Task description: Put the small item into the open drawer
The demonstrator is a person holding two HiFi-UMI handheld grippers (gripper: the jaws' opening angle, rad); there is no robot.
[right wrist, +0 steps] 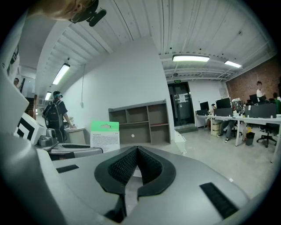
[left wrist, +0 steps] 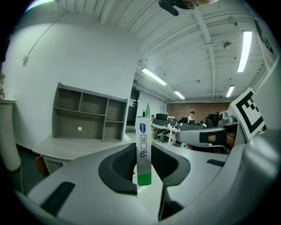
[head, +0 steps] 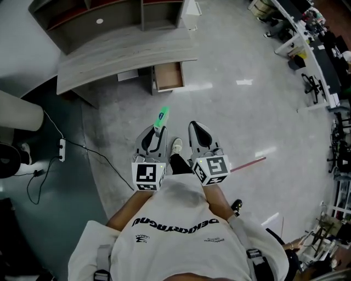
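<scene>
— Where's the small item?
— Clamped in the left gripper. It is a slim white pack with a green band at one end. The jaws press on its two broad faces, and it stands upright between them, poking out past the tips toward 12 o'clock in the head view.
— And the right gripper?
— Just beside the left one, at its 3 o'clock. Its jaws are clenched together with nothing between them.
— Can you see the drawer?
— Yes, at 12 o'clock from both grippers and well apart from them. It's pulled out from under the grey tabletop, and its inside looks bare.
— What's on the tabletop?
— An open shelf unit at its far edge. The person is standing on the glossy floor.
</scene>
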